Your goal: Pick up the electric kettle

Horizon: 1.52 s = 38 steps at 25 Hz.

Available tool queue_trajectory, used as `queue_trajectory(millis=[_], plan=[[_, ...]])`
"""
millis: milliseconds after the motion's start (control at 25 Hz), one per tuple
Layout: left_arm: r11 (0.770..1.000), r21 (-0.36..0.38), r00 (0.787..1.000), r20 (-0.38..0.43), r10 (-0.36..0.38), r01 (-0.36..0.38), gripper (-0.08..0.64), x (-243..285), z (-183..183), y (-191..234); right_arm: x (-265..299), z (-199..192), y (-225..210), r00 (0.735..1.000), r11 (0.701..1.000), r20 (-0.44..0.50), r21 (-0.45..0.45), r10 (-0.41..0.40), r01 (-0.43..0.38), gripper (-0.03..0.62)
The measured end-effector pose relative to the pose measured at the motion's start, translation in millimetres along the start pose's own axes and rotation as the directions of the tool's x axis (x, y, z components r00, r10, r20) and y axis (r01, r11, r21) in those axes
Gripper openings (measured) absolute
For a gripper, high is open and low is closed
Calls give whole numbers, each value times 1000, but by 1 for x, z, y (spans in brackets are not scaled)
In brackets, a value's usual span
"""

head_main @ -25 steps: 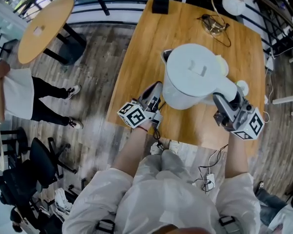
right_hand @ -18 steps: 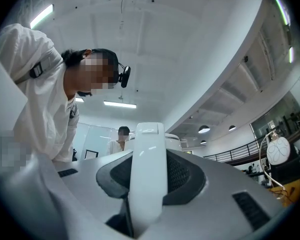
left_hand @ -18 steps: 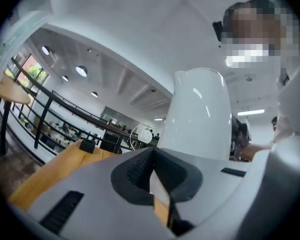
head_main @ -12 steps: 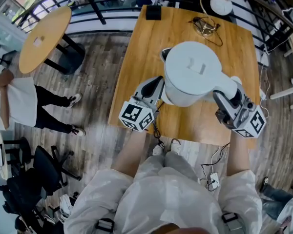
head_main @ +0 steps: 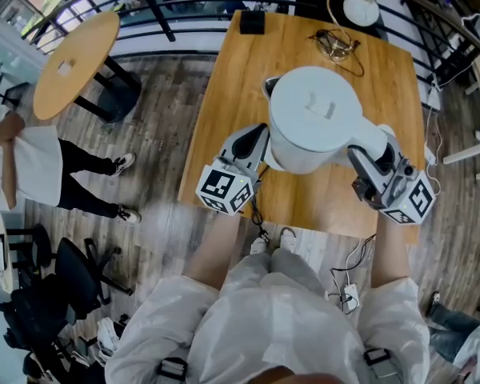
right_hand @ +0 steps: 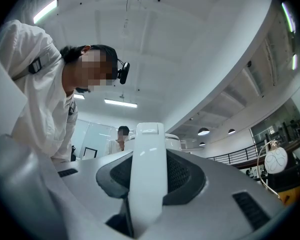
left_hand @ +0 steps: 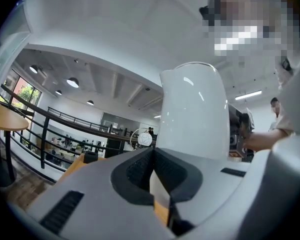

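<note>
Working over a wooden surface (head_main: pixel 224 94), laid out whole only in the head view. Holding a white electric kettle (head_main: pixel 314 122) over its middle, lid up, spout pointing to the far left.

Clamping the kettle's handle (right_hand: pixel 147 174) in the right gripper (head_main: pixel 366 165), jaws partly apart with the handle filling the gap and both pads pressing on it. Showing that grip plainly only in the right gripper view, with the head view giving just the gripper's back and its marker cube (head_main: pixel 408 202).

Resting the left gripper (head_main: pixel 258 141) at the kettle's left side, jaws fully together with nothing between them. Reading this from the left gripper view, where the kettle's wall is rising just beyond the tips. Not resolving whether those tips are touching the wall.

Hiding the kettle's base everywhere: under its own body from above, behind the gripper bodies from the sides, so not telling whether it is clear of the surface.

Picking up a white globe lamp (head_main: pixel 358 6) in all three views, a black box (head_main: pixel 252 21) at the far edge, and a tangle of cable (head_main: pixel 336 42) in the head view only.
</note>
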<state>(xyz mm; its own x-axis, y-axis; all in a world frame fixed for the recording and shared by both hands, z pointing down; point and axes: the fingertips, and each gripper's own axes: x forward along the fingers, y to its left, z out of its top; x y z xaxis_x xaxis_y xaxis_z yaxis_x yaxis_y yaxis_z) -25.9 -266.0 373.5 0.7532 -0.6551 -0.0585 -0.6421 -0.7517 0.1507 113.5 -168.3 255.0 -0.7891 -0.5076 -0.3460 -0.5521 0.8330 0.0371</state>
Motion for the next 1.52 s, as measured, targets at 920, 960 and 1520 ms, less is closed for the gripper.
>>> queue_trajectory(millis=[920,960,1520], plan=[[1000,19,999,-25,24,-24,5,4,-11,12,7,-23,-10,1000,1000,-28,17,4,-4,123],[1000,22,999,-23,23,-23,5,3,-10,11,6,-23,-9,1000,1000,-26,15,5,-5,123],[999,40,1000,-7,26,-26,5,7,-3,11,6,-20,-12,1000,1000,-15,12,1,-1,123]])
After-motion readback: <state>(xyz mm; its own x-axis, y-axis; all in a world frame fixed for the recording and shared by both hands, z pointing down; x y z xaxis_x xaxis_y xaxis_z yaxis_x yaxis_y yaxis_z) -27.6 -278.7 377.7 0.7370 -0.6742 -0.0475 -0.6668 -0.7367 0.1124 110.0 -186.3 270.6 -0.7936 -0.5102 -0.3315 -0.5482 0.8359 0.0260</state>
